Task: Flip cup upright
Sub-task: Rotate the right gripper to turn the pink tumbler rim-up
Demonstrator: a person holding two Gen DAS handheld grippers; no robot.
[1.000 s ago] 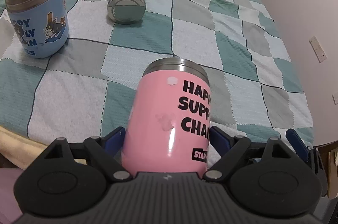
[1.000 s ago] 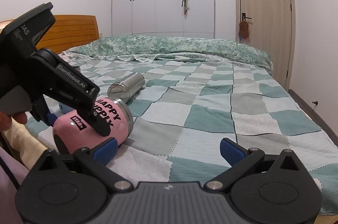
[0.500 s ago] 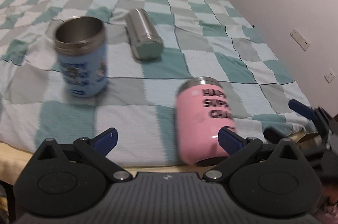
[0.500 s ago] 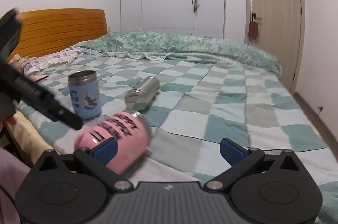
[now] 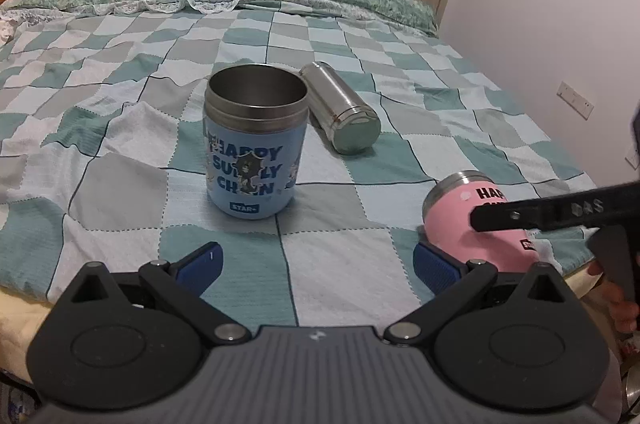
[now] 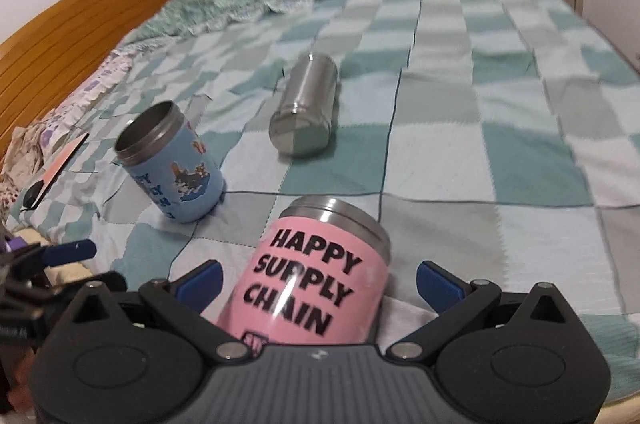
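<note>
Pink cup (image 6: 316, 276): lies on its side on the checked bedspread (image 6: 480, 159) near the bed's front edge, steel rim pointing away from the right camera; black lettering reads "HAPPY SUPPLY CHAIN"
Right claw (image 6: 318, 284): spread wide, one blue finger (image 6: 200, 282) on each side of the pink cup, neither pad seen touching it
Left claw (image 5: 316, 264): wide apart, nothing between the fingers, aimed at the blue cup
Blue cup (image 5: 256, 139): stands upright, steel inside bare; cartoon print, "HAPPY SUPPLY CHAIN" partly covered, small "STAR+" tag
Steel canister (image 5: 340, 107): on its side just behind the blue cup, closed base toward the cameras
</note>
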